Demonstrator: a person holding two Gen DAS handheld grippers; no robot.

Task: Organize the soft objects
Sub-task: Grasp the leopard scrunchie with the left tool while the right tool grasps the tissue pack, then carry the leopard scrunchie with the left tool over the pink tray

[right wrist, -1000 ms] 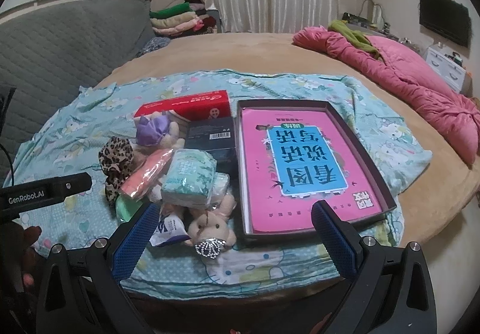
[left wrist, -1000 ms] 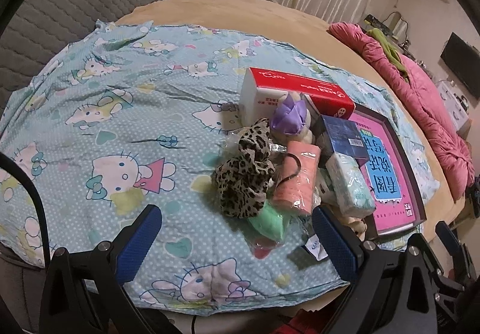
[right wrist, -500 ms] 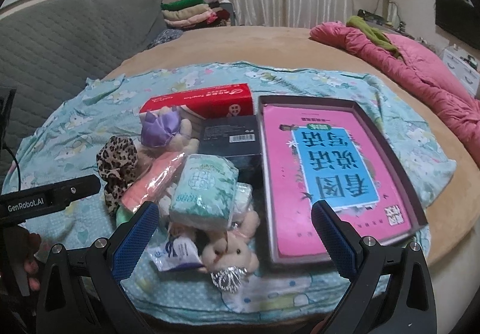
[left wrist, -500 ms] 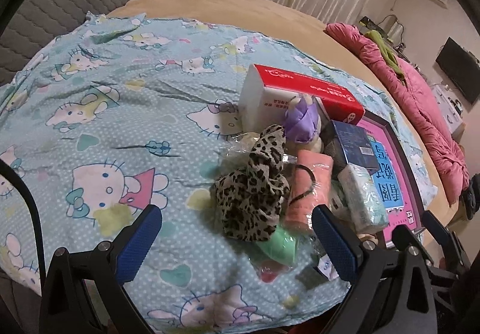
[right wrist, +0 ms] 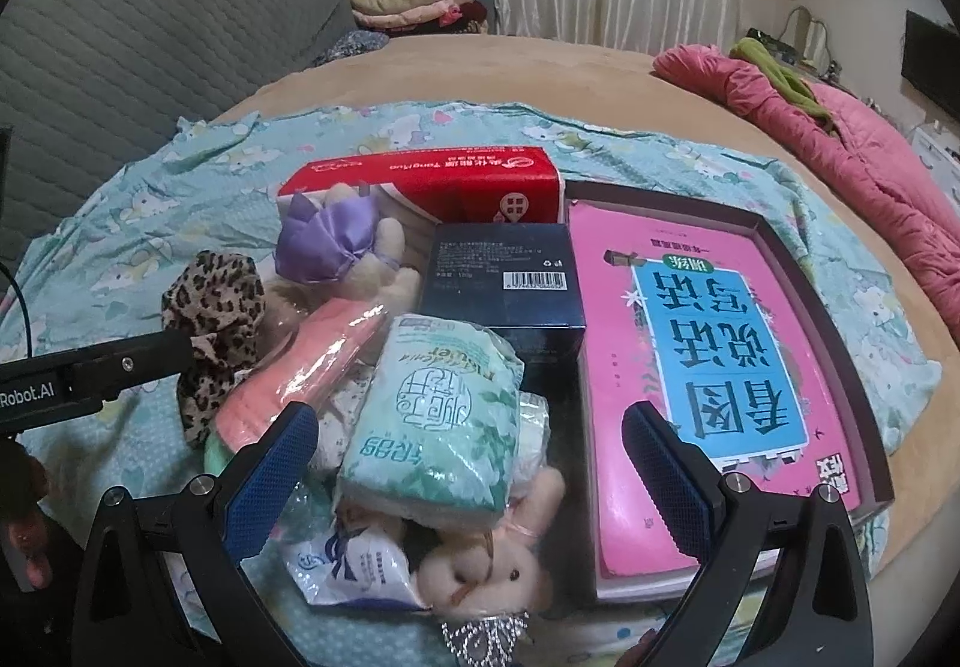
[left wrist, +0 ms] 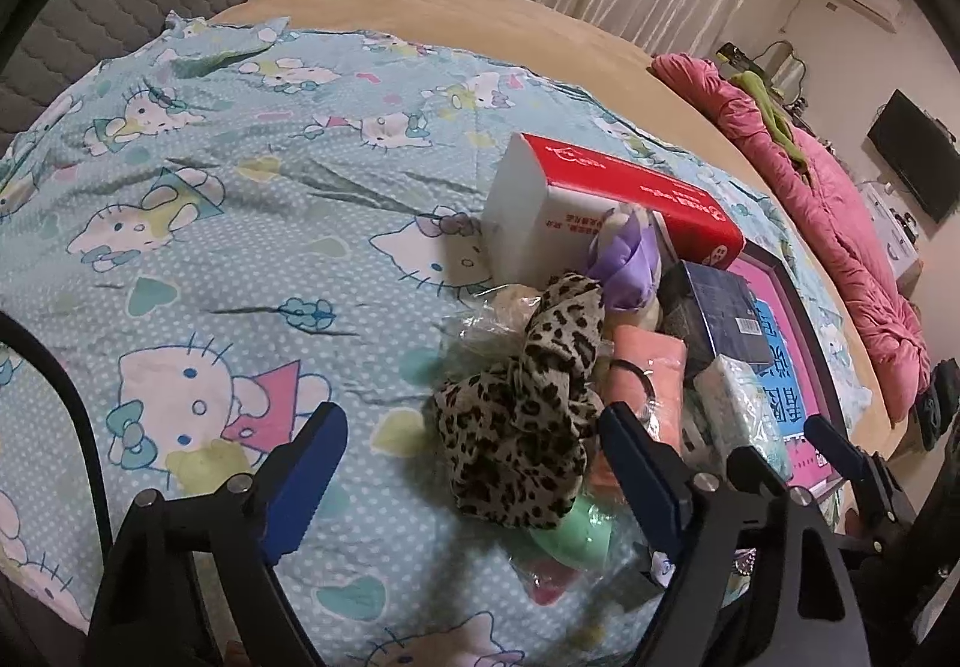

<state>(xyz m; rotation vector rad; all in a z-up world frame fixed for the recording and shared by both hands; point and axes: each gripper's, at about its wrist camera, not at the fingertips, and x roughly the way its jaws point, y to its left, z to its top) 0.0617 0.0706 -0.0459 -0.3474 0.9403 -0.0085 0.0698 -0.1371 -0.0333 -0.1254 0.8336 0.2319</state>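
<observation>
Left claw [left wrist: 474, 466] wide apart, holds nothing, low over bed near leopard scrunchie [left wrist: 522, 403] at left edge of pile. Right claw [right wrist: 471, 463] wide apart, empty, over tissue pack [right wrist: 432, 415]. Scrunchie probably light, limp; pinch bunched middle fold.

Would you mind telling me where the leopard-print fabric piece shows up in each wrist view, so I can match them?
Left wrist: leopard-print fabric piece sits at lower centre, between the open jaws, nearest the camera.
Right wrist: it lies at the pile's left edge, partly behind the other gripper's arm.
Shared landmark: the red tissue box, behind the pile in both.
</observation>
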